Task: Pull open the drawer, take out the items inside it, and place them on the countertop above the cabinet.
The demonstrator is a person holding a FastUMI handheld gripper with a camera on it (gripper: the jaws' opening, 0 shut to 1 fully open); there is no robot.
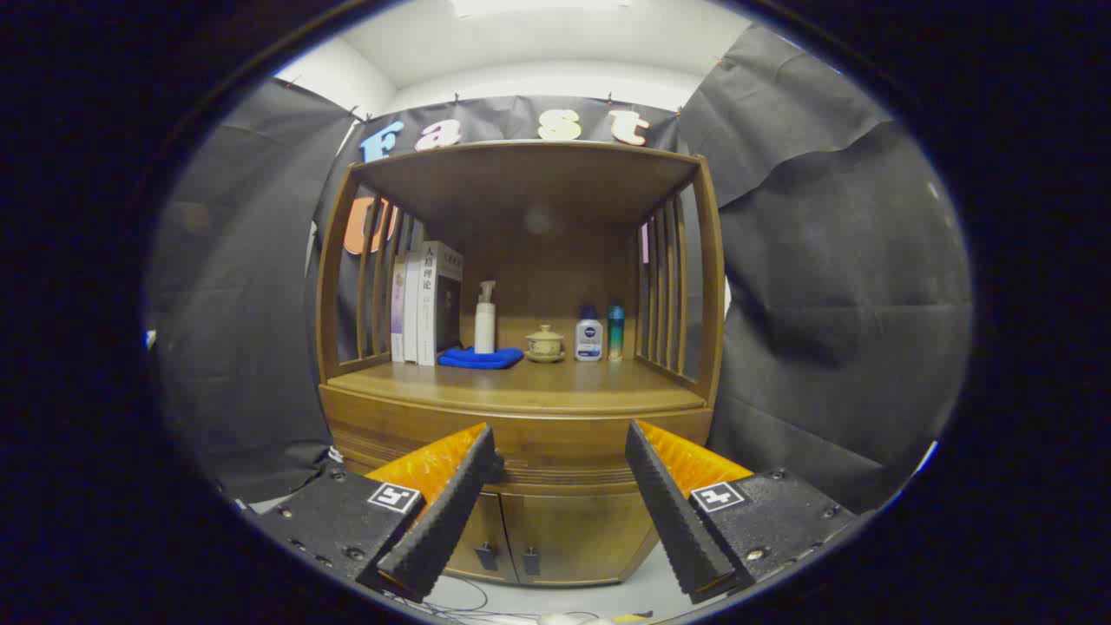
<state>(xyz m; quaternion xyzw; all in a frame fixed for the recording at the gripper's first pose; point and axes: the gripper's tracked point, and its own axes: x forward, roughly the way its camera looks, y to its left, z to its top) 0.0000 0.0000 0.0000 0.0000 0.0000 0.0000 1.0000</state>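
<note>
While the drawer is not yet pulled, the scene reads near to far as follows.

Gripper: the gripper (560, 456) hangs in front of the cabinet with its 2 fingers spread wide and nothing between them; it touches nothing.

Progress: judging by the flush front, no step of the task is done; opening, emptying and placing all remain.

Drawer: the drawer (521, 434) seems to be the curved band of wood just under the countertop, seen between and beyond the fingertips; it looks fully closed, and I cannot make out a handle on it.

Drawer contents: hidden, so what is inside cannot be told.

Lower doors: 2 cabinet doors (538, 534) with small dark pulls sit below the drawer band, both closed.

Countertop: the countertop (521, 386) has a bare front strip, likely room for what comes out.

Shelf items: at the back stand books (427, 304), a pump bottle (485, 319) behind a folded blue cloth (479, 357), a small lidded cup (544, 343), and 2 small bottles (601, 333) side by side.
</note>
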